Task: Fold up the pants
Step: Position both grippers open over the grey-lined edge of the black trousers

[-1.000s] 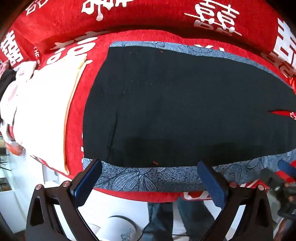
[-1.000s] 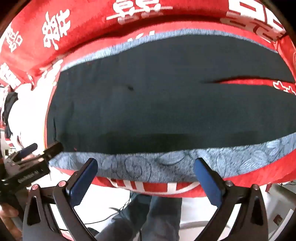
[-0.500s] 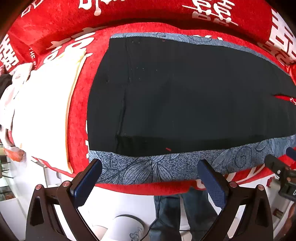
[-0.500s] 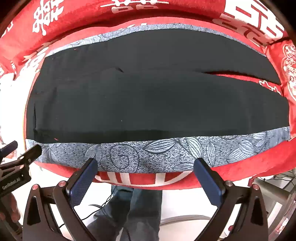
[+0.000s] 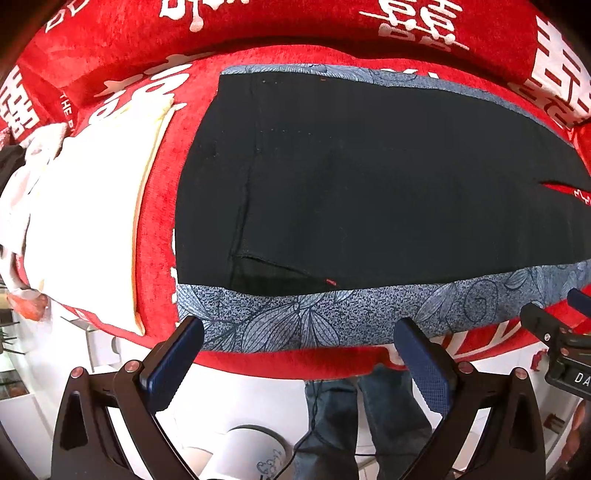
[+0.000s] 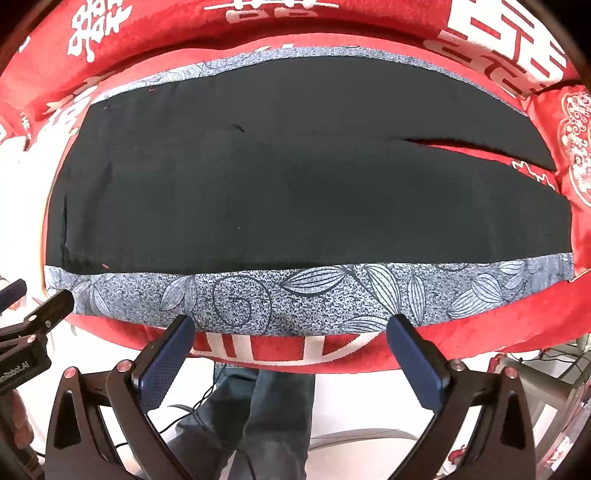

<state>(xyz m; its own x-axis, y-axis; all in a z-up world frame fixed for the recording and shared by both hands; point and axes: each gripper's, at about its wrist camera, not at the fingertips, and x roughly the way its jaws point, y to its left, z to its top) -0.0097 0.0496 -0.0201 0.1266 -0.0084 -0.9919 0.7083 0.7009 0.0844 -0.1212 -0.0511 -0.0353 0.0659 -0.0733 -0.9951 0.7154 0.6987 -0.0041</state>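
Black pants (image 5: pixel 369 184) with grey leaf-print side stripes (image 5: pixel 314 321) lie flat on a red cushion (image 5: pixel 295 363). The waist end is at the left, the legs run right. They also fill the right wrist view (image 6: pixel 295 192), where a slit between the legs shows red. My left gripper (image 5: pixel 299 339) is open and empty, just off the near edge by the waist end. My right gripper (image 6: pixel 291 332) is open and empty, off the near edge at the near leg's stripe (image 6: pixel 295 299). Each gripper shows at the edge of the other's view.
A white folded cloth (image 5: pixel 85 229) lies on the cushion left of the pants. The red backrest with white characters (image 5: pixel 295 22) rises behind. A small red embroidered pillow (image 6: pixel 572 147) sits at the right end. A person's jeans (image 6: pixel 258 413) and cables are below the cushion edge.
Both grippers have drawn back from the cushion's near edge, so more of the pants and grey stripe shows. Both stay open and empty.
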